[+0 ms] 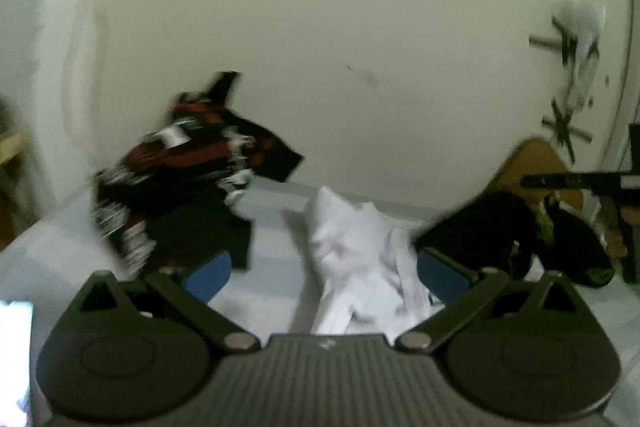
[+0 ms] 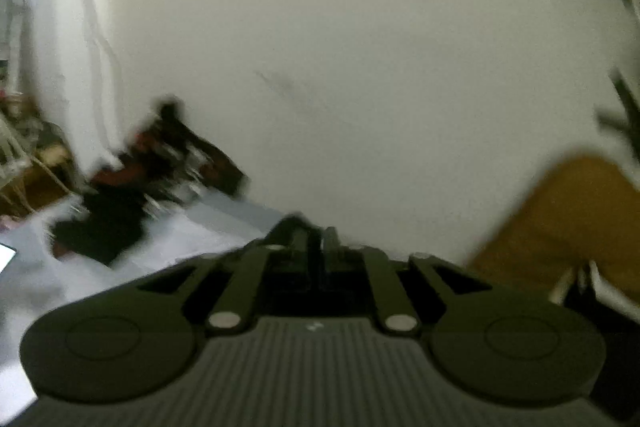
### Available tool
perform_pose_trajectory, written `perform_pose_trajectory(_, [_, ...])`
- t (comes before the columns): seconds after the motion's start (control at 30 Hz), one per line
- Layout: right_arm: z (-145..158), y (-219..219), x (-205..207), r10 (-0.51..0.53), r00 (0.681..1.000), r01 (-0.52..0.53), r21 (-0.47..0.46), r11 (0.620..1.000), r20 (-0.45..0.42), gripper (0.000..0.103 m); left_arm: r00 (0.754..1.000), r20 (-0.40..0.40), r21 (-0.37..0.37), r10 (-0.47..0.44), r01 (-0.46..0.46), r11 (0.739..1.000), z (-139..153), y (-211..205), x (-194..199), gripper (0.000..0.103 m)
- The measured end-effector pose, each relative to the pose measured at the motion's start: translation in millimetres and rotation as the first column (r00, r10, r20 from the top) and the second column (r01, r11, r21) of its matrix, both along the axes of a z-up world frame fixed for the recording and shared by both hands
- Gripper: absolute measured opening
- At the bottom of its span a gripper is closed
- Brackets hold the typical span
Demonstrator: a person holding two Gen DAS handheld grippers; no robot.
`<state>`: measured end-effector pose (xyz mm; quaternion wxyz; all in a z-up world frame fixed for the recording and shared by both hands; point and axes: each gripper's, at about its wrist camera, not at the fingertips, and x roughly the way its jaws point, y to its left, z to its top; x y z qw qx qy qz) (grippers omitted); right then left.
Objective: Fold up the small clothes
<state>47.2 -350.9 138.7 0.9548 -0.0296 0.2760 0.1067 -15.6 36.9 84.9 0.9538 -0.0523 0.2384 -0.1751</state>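
Observation:
In the left wrist view my left gripper [image 1: 324, 271] is open, its blue pads [image 1: 208, 279] wide apart, above a crumpled white garment [image 1: 360, 259] on the pale table [image 1: 276, 235]. A black, red and white patterned pile of clothes [image 1: 176, 179] lies at the far left against the wall. A black garment with green print [image 1: 520, 227] lies at the right. In the right wrist view my right gripper [image 2: 318, 239] is shut with nothing visible between the fingers, raised above the table [image 2: 192, 239]. The patterned pile [image 2: 152, 179] shows blurred at the left.
A cream wall [image 1: 360, 27] stands right behind the table. A brown chair back [image 1: 536, 167] sits at the right, also in the right wrist view [image 2: 568, 219]. Black tape marks [image 1: 564, 131] are on the wall. A bright phone screen [image 1: 16, 347] lies at the left edge.

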Motion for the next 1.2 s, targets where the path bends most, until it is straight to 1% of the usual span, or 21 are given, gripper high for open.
perform_pose_trajectory(0.03, [-13.6, -15.7, 2.5, -0.075, 0.997, 0.075, -0.005, 0.997, -0.007, 0.043, 1.000, -0.016, 0.025, -0.002, 0.002, 1.000, -1.9, -15.0, 20.5, 0.103])
perform_pose_trajectory(0.1, [-30.3, -43.9, -1.0, -0.155, 0.987, 0.157, 0.070, 0.985, -0.036, 0.045, 0.999, -0.053, 0.044, 0.004, -0.001, 0.999, -8.2, -35.0, 54.3, 0.103])
perform_pose_trajectory(0.2, [-51.0, -75.0, -16.4, -0.139, 0.986, 0.158, 0.260, 0.953, -0.091, 0.050, 0.989, -0.146, 0.046, 0.032, -0.026, 0.999, -23.9, -60.2, 106.3, 0.102])
perform_pose_trajectory(0.27, [-62.9, -80.9, -27.4, -0.147, 0.986, 0.164, 0.278, 0.947, -0.081, 0.066, 0.981, -0.190, 0.040, 0.048, -0.041, 0.998, -38.5, -70.8, 130.3, 0.100])
perform_pose_trajectory(0.3, [-69.5, -82.6, -32.4, -0.154, 0.985, 0.169, 0.272, 0.947, -0.073, 0.069, 0.977, -0.205, 0.046, 0.054, -0.046, 0.998, -45.0, -77.8, 138.9, 0.091])
perform_pose_trajectory(0.4, [-82.9, -90.6, -30.4, -0.166, 0.983, 0.181, 0.254, 0.950, -0.077, 0.074, 0.956, -0.283, 0.084, 0.079, -0.057, 0.995, -73.8, -91.1, 163.5, 0.034])
perform_pose_trajectory(0.43, [-89.7, -88.0, -23.7, -0.165, 0.982, 0.184, 0.262, 0.947, -0.095, 0.074, 0.952, -0.291, 0.087, 0.095, -0.072, 0.994, -82.6, -91.5, 167.0, 0.023])
perform_pose_trajectory(0.5, [-95.3, -89.4, -15.7, -0.164, 0.978, 0.195, 0.287, 0.938, -0.129, 0.073, 0.962, -0.254, 0.079, 0.096, -0.078, 0.994, -84.2, -87.8, 162.6, 0.017])
perform_pose_trajectory(0.53, [-96.7, -88.9, -9.7, -0.155, 0.977, 0.194, 0.299, 0.934, -0.149, 0.057, 0.963, -0.251, 0.070, 0.096, -0.081, 0.994, -84.5, -85.9, 161.7, 0.014])
perform_pose_trajectory(0.57, [-97.6, -88.0, -6.7, -0.150, 0.976, 0.192, 0.297, 0.935, -0.159, 0.017, 0.965, -0.244, 0.055, 0.093, -0.082, 0.995, -84.4, -83.0, 161.9, 0.013])
perform_pose_trajectory(0.6, [-98.7, -84.2, -3.6, -0.159, 0.973, 0.201, 0.273, 0.941, -0.167, 0.009, 0.967, -0.235, 0.046, 0.096, -0.088, 0.995, -84.6, -80.1, 160.6, 0.012])
perform_pose_trajectory(0.67, [-87.2, -80.6, -9.4, -0.174, 0.976, 0.202, 0.255, 0.946, -0.130, 0.009, 0.968, -0.216, 0.049, 0.125, -0.117, 0.992, -85.9, -76.5, 160.4, 0.011])
perform_pose_trajectory(0.77, [-49.7, -73.6, -30.8, -0.184, 0.983, 0.175, 0.278, 0.944, 0.005, 0.009, 0.966, -0.214, 0.029, 0.145, -0.142, 0.989, -87.2, -70.7, 162.7, 0.011])
perform_pose_trajectory(0.9, [2.5, -70.9, -70.3, -0.203, 0.967, 0.143, 0.332, 0.933, 0.154, 0.009, 0.965, -0.218, 0.009, 0.144, -0.146, 0.989, -85.1, -69.3, 167.4, 0.012])
perform_pose_trajectory(1.0, [10.3, -63.2, -80.1, -0.237, 0.955, 0.192, 0.232, 0.953, 0.181, 0.011, 0.965, -0.213, 0.028, 0.152, -0.149, 0.988, -85.6, -71.7, 166.6, 0.012])
perform_pose_trajectory(1.03, [5.4, -60.9, -78.1, -0.289, 0.940, 0.260, 0.168, 0.951, 0.180, 0.016, 0.966, -0.209, 0.034, 0.153, -0.149, 0.988, -85.6, -72.7, 166.2, 0.012])
perform_pose_trajectory(1.07, [-0.1, -61.6, -77.1, -0.351, 0.917, 0.337, 0.106, 0.936, 0.189, 0.032, 0.966, -0.207, 0.039, 0.153, -0.148, 0.988, -86.0, -73.3, 166.2, 0.013])
perform_pose_trajectory(1.1, [-7.1, -65.4, -74.1, -0.440, 0.875, 0.444, 0.026, 0.895, 0.204, 0.044, 0.967, -0.206, 0.041, 0.153, -0.148, 0.988, -86.1, -73.4, 166.3, 0.014])
perform_pose_trajectory(1.13, [-12.4, -71.9, -73.3, -0.503, 0.839, 0.514, 0.001, 0.858, 0.205, 0.047, 0.966, -0.207, 0.040, 0.153, -0.148, 0.988, -86.2, -73.3, 166.7, 0.014])
perform_pose_trajectory(1.17, [-14.9, -78.2, -73.8, -0.538, 0.821, 0.543, 0.031, 0.839, 0.189, 0.047, 0.966, -0.208, 0.038, 0.152, -0.148, 0.988, -86.4, -72.7, 166.8, 0.014])
perform_pose_trajectory(1.2, [-14.5, -85.4, -78.2, -0.545, 0.822, 0.537, 0.095, 0.838, 0.163, 0.047, 0.966, -0.208, 0.037, 0.153, -0.148, 0.988, -86.4, -72.6, 167.1, 0.014])
